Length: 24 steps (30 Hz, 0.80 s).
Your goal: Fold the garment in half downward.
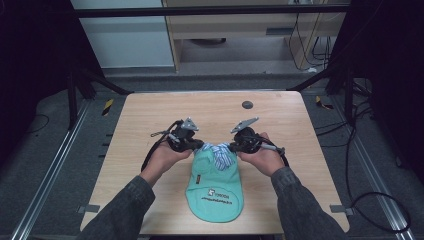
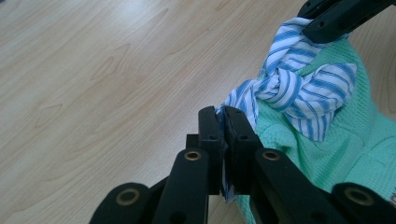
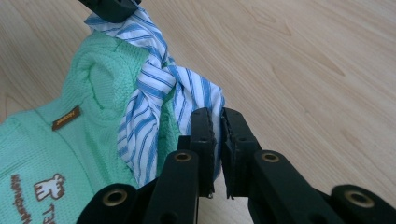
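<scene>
table: light wood | floor: grey | cabinet: possibly wooden

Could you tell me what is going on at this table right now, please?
A person works on a mint-green garment lying on the wooden table, a gripper in each hand. The left gripper is shut on one end of the blue-and-white striped ties, and the right gripper is shut on the other end. The ties are knotted together at the garment's far edge, which is raised off the table.
</scene>
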{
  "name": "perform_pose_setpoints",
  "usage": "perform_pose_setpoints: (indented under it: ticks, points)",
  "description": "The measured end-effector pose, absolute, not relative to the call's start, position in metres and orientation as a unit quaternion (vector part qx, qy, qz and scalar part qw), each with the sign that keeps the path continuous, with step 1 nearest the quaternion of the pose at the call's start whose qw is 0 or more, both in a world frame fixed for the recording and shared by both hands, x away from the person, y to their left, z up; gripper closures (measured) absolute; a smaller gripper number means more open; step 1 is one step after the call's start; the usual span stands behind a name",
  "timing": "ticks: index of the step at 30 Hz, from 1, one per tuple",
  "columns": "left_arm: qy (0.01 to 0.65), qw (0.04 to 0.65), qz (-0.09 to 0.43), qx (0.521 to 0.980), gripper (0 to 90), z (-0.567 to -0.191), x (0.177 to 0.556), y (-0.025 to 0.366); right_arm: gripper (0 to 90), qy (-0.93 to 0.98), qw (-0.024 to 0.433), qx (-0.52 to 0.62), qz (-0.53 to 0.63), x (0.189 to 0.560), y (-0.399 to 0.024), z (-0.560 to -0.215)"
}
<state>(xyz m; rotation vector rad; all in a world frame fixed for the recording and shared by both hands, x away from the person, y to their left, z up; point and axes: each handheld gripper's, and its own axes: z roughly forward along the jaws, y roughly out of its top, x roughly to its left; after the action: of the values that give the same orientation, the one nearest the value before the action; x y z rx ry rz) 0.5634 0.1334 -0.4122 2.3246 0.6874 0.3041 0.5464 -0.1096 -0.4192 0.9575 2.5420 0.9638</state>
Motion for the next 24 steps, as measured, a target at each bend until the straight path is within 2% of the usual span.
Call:
perform_pose_setpoints:
  ticks: [13, 24]
  points:
    - [0.259, 0.339, 0.148, 0.892, 86.5, -0.386, 0.553, 0.135, 84.3, 0.874, 0.149, 0.316, 0.338, 0.537, -0.104, -0.400]
    - [0.267, 0.341, 0.154, 0.888, 86.6, -0.382, 0.555, 0.139, 84.3, 0.878, 0.153, 0.305, 0.336, 0.542, -0.099, -0.392]
